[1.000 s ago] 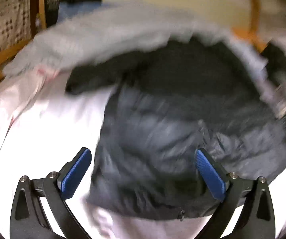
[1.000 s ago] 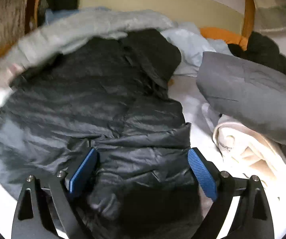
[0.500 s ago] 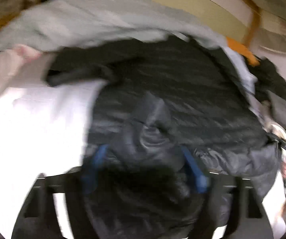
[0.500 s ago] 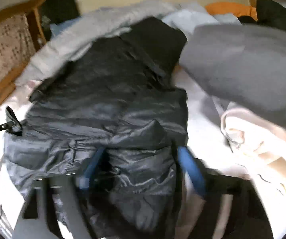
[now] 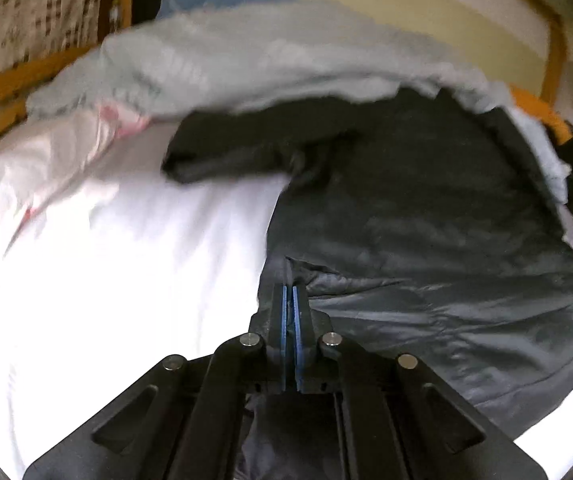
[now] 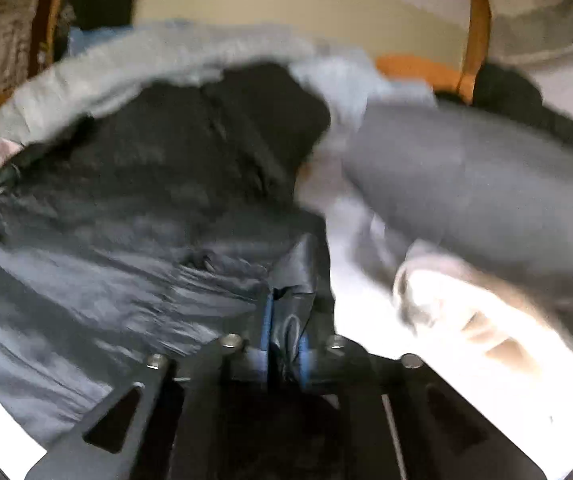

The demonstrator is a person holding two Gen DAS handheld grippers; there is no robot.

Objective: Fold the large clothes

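Currently we hold one dark quilted jacket, shiny and creased, spread on white bedding: left gripper and right gripper each clamped on its hem.

The left gripper pinches the edge of a dark jacket spread on a white bed, under a grey garment.

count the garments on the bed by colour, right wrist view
black: 2, the puffer jacket and a dark garment at the far right
grey: 2, a light grey fleece and a darker grey top
pale blue: 1
cream: 1
total: 6
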